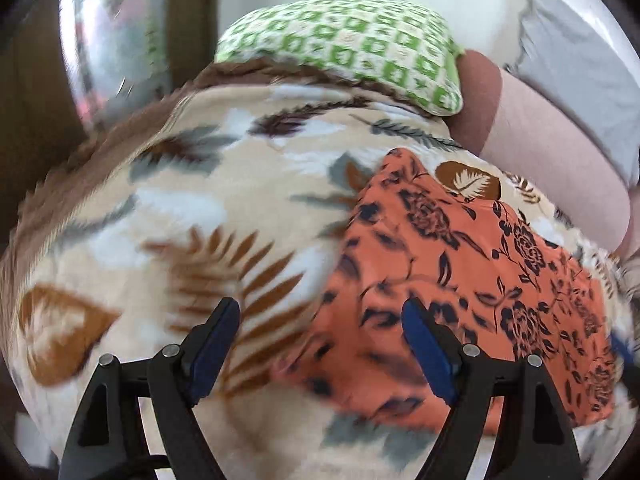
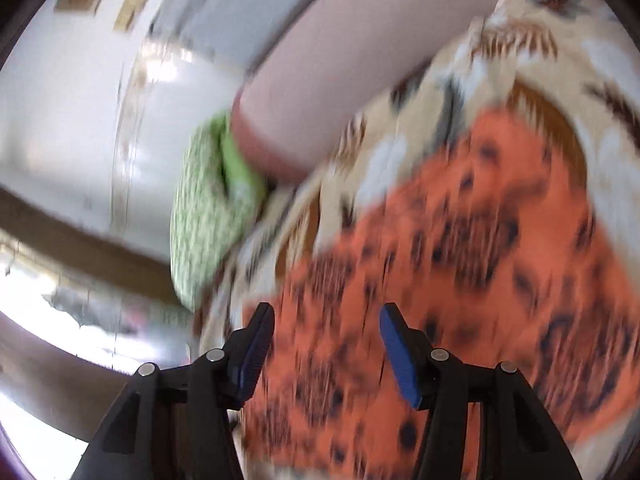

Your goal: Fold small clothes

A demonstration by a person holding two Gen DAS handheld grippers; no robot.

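An orange cloth with a dark flower print (image 1: 460, 264) lies spread on a cream blanket with brown and grey leaves (image 1: 168, 216). My left gripper (image 1: 320, 320) is open and empty, above the cloth's left edge. In the right wrist view the same orange cloth (image 2: 460, 240) fills the middle, blurred by motion. My right gripper (image 2: 326, 324) is open and empty above it.
A green-and-white patterned pillow (image 1: 344, 48) lies at the far end of the blanket, also in the right wrist view (image 2: 208, 208). A person's leg (image 1: 556, 152) in grey shorts rests on the blanket at the right. A white wall and a window stand behind.
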